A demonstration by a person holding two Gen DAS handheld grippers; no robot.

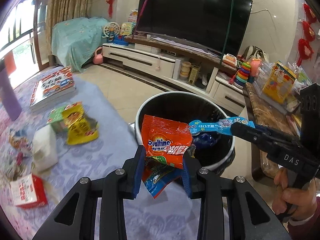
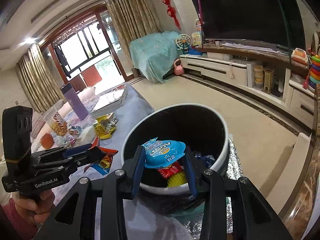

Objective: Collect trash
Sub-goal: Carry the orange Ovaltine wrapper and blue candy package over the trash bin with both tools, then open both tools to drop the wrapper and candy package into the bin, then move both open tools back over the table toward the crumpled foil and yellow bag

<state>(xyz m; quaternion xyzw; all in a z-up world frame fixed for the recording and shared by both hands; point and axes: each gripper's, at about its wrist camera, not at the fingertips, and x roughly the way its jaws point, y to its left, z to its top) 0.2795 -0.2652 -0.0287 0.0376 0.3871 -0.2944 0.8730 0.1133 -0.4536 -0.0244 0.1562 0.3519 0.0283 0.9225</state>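
Note:
My left gripper (image 1: 163, 154) is shut on an orange Ovaltine wrapper (image 1: 167, 140), held at the near rim of the white trash bin (image 1: 140, 108), which has a black liner. In the right wrist view that gripper (image 2: 96, 152) shows at the left, with the orange wrapper (image 2: 106, 160) sticking out past its tip. My right gripper (image 2: 165, 156) is shut on a blue foil lid (image 2: 164, 153) over the bin (image 2: 225, 140). From the left wrist view the right gripper (image 1: 236, 129) holds the blue lid (image 1: 212, 127) above the bin's opening. Red and yellow trash (image 2: 174, 175) lies inside the bin.
On the purple tablecloth (image 1: 96, 160) lie a yellow wrapper (image 1: 80, 126), a white tissue wad (image 1: 44, 148), a red-and-white box (image 1: 28, 190) and books (image 1: 54, 88). A purple bottle (image 2: 75, 104) and a snack cup (image 2: 57, 124) stand farther back. A marble side table (image 1: 266, 116) holds toys on the right.

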